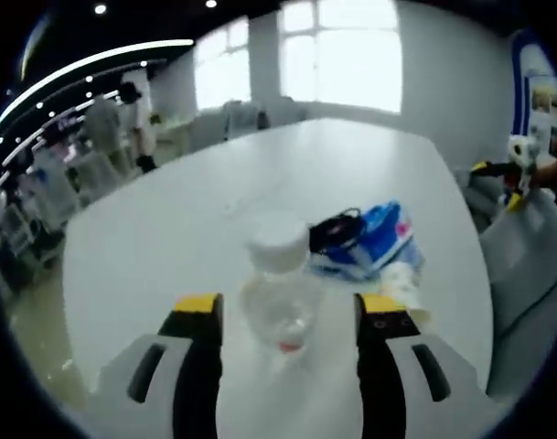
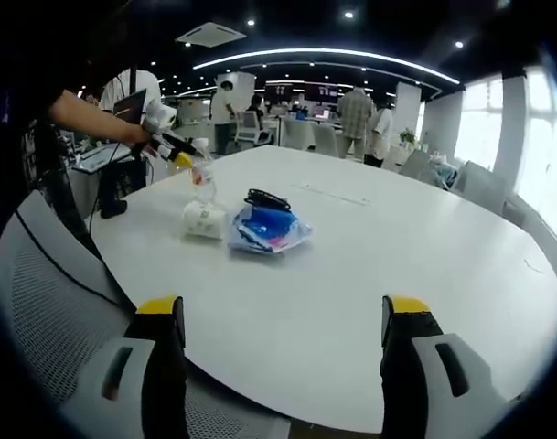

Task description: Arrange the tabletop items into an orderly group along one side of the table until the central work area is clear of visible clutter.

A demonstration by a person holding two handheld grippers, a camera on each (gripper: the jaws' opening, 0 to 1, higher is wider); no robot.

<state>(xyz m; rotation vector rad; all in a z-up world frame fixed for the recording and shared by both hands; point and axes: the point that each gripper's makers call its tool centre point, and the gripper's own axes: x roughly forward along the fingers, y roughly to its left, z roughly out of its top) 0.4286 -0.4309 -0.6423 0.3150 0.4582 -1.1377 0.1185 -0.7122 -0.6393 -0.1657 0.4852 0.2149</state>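
The white table [image 2: 369, 274] serves as the landmark. In the left gripper view, the left gripper [image 1: 291, 315] has its yellow-tipped jaws spread wide on either side of a small clear bottle [image 1: 280, 297] with a white cap, which stands upright on the table [image 1: 187, 229] close to its near edge. The jaws sit close to the bottle's sides, yet whether either one touches it is hard to tell; the clear body blurs into the tabletop, and a small reddish spot shows low on it.

Just beyond the bottle, further in from the edge, lies a blue packet [image 1: 380, 240] with a black corded item [image 1: 336, 230] resting against its side; what that black thing is cannot be made out. A crumpled white paper cup [image 1: 401, 280] lies on its side next to the packet, partly hidden behind the right-hand jaw.

In the right gripper view, the right gripper [image 2: 283, 322] hovers at the opposite edge of the table, jaws wide apart with nothing between them. Across the table, near the far edge, the same cluster sits together: the blue packet [image 2: 267, 230] with the black item [image 2: 267, 198] on it, the cup [image 2: 205, 220] touching its side, and the bottle [image 2: 203, 183] behind, small and faint. The left gripper [image 2: 188, 162] reaches in there, held by a person's hand [image 2: 132, 134]; its jaws are too small to read from here. A grey mesh chair [image 2: 49, 302] stands at the near edge, cut off by the frame.
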